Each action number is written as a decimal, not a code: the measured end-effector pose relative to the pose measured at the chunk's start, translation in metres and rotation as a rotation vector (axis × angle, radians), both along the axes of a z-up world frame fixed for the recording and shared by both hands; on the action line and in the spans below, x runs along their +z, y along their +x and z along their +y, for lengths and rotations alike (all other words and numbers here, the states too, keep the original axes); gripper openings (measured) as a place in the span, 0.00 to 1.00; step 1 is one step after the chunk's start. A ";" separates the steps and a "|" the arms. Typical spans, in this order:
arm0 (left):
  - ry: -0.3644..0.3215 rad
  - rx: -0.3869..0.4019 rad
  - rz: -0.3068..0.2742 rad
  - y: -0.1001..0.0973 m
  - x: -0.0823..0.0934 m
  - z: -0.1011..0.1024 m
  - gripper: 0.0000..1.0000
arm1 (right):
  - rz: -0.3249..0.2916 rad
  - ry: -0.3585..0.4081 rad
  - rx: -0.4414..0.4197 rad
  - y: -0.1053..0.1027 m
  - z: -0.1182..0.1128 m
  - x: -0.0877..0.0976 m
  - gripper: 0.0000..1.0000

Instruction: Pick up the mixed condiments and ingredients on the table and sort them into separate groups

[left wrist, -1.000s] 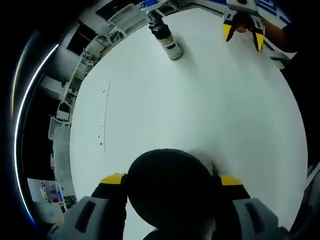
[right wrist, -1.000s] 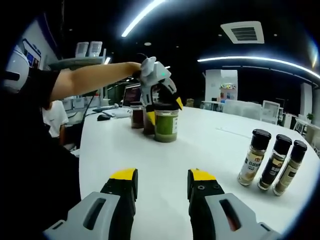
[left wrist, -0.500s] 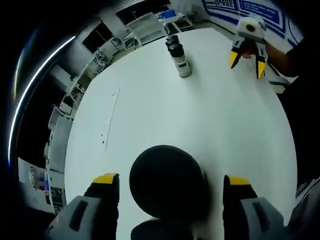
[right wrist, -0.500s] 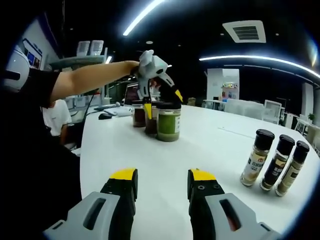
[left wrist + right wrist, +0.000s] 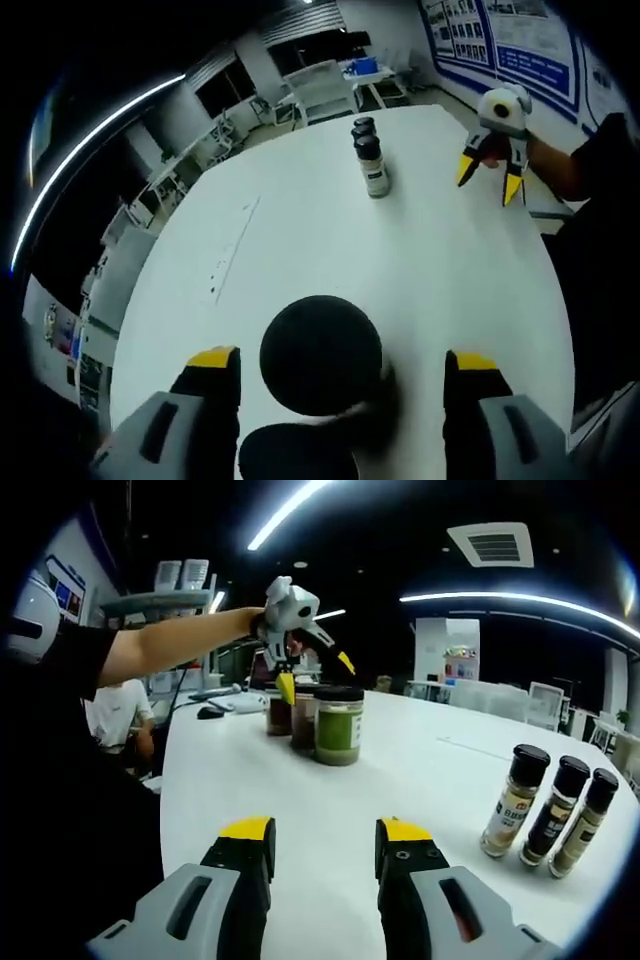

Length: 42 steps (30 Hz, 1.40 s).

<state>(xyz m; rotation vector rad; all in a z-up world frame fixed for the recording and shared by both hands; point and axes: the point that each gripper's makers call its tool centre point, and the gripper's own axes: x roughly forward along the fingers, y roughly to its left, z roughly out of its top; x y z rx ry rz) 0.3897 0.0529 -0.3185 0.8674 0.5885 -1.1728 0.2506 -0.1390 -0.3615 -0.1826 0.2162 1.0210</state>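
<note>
The left tool (image 5: pixel 312 674) hangs wide open just above the green-filled, black-lidded glass jar (image 5: pixel 339 725) on the white table (image 5: pixel 400 780), while the right tool (image 5: pixel 322 850) is open and holds nothing.

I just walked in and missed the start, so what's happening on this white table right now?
A person is sorting condiments with two handheld grippers. The left gripper hovers open just above the green jar, which stands on the white table in front of two darker jars. Three slim spice bottles stand in a row apart from them. The right gripper is open and holds nothing.
</note>
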 end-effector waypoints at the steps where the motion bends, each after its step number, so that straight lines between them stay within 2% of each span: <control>1: -0.009 0.002 0.003 -0.002 0.000 0.002 0.83 | -0.001 0.003 0.000 0.000 0.000 0.001 0.41; 6: -0.084 0.023 0.029 -0.013 -0.001 0.006 0.82 | 0.000 0.001 -0.007 0.000 -0.002 0.002 0.41; 12: -0.197 0.056 0.013 -0.019 0.009 0.004 0.82 | 0.002 0.000 -0.006 0.000 0.001 0.002 0.41; 20: -0.297 0.067 0.025 -0.039 0.015 0.004 0.79 | 0.000 -0.003 -0.008 0.000 0.000 0.003 0.41; 22: -0.385 0.062 0.009 -0.046 0.022 -0.004 0.79 | 0.001 -0.004 -0.015 0.000 -0.002 0.003 0.41; 23: -0.401 0.061 0.011 -0.047 0.023 -0.005 0.79 | 0.001 -0.001 -0.017 0.001 -0.003 0.003 0.41; 25: -0.470 0.052 0.034 -0.059 0.027 -0.011 0.79 | 0.005 0.007 -0.022 0.001 -0.004 0.003 0.41; 29: -0.515 0.072 0.019 -0.064 0.027 -0.011 0.79 | 0.001 0.002 -0.032 0.002 -0.006 0.002 0.41; 33: -0.609 0.096 -0.011 -0.071 0.037 -0.013 0.79 | -0.016 0.014 -0.054 0.004 -0.011 0.007 0.41; 35: -0.664 0.098 0.001 -0.079 0.039 -0.013 0.79 | -0.012 0.011 -0.059 0.005 -0.012 0.005 0.41; 42: -0.673 0.105 -0.001 -0.098 0.020 -0.013 0.79 | -0.020 0.014 -0.087 0.010 -0.015 0.006 0.41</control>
